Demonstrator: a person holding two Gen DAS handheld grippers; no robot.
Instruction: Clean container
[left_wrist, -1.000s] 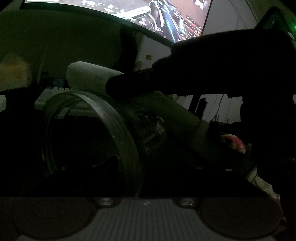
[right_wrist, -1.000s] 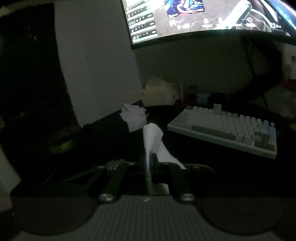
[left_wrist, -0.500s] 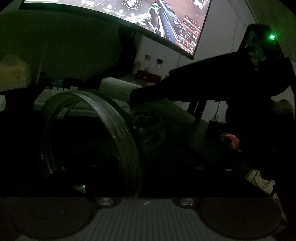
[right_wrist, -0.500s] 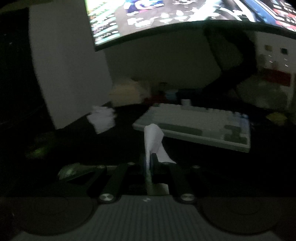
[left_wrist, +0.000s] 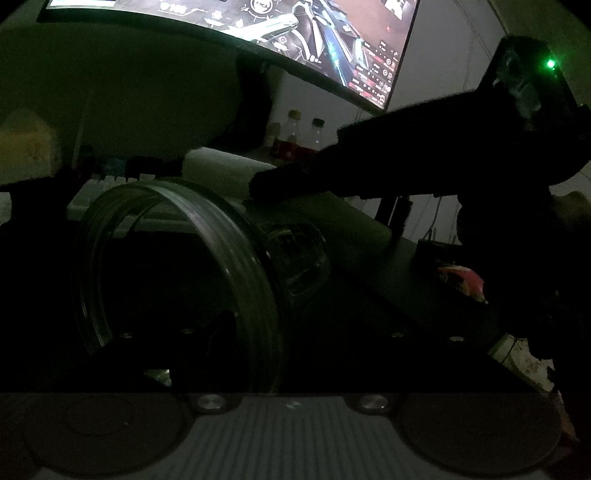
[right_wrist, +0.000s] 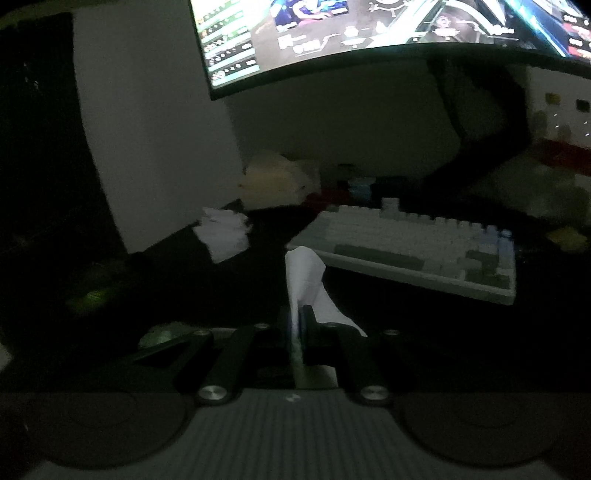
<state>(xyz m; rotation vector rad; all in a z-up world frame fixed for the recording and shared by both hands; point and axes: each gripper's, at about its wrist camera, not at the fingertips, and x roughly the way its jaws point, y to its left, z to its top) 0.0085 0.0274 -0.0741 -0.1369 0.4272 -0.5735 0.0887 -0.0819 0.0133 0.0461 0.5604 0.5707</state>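
left wrist view, left half of frame: clear plastic jar (left_wrist: 177, 280) lies on its side across the left gripper (left_wrist: 291, 354), threaded open rim turned toward the left and the camera, base pointing away to centre frame. it fills the space where the fingers would be; the fingers themselves are lost in the dark, so i judge the gripper clamped on the jar body but can't confirm contact. held sideways like that, the mouth is exposed for access from the side, which makes sense for wiping inside.

upper right of the same view: the right gripper (left_wrist: 280, 181) reaches in as a dark silhouette, tip just above and behind the jar, with white tissue (left_wrist: 221, 170) showing beyond its tip. not inside the jar now.

right wrist view, lower centre: fingers pinched tight on the folded tissue, which sticks up out of the jaws, so a free tip is there to wipe with. crumpled tissue (right_wrist: 223, 236) lies on the dark desk at centre left. keyboard (right_wrist: 417, 247) centre right, monitor (right_wrist: 369, 33) across the top.

too dark to judge whether the jar is clean. scene fits mid-wipe or between passes.
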